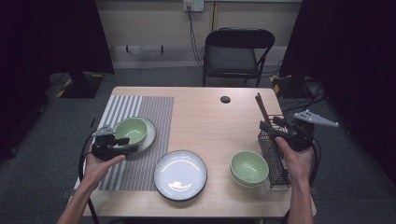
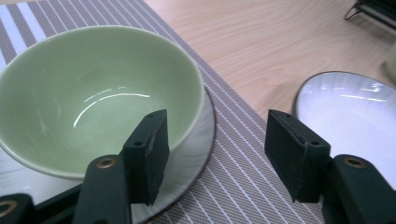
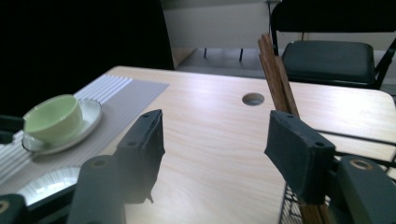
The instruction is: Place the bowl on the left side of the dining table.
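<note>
left gripper [image 2: 215, 154] fingers released beside green bowl [image 2: 93, 93]; right gripper [image 3: 215, 158] fingers released near chopsticks [image 3: 275, 74].

1. The right gripper [image 3: 215, 154] has its two black jaws standing apart, with bare wooden table [image 3: 219, 140] between them and nothing in the gap.
2. Brown chopsticks [image 3: 275, 79] rise at a tilt just behind the right-hand jaw.
3. A black wire rack [image 3: 292, 207] shows below that jaw.
4. Well left of the left-hand jaw, a green bowl [image 3: 51, 116] sits on a pale plate [image 3: 86, 119], on a striped placemat [image 3: 126, 93].
5. A round hole [image 3: 253, 98] lies beyond the gap.
6. A black chair [image 3: 331, 56] stands past the table.
</note>
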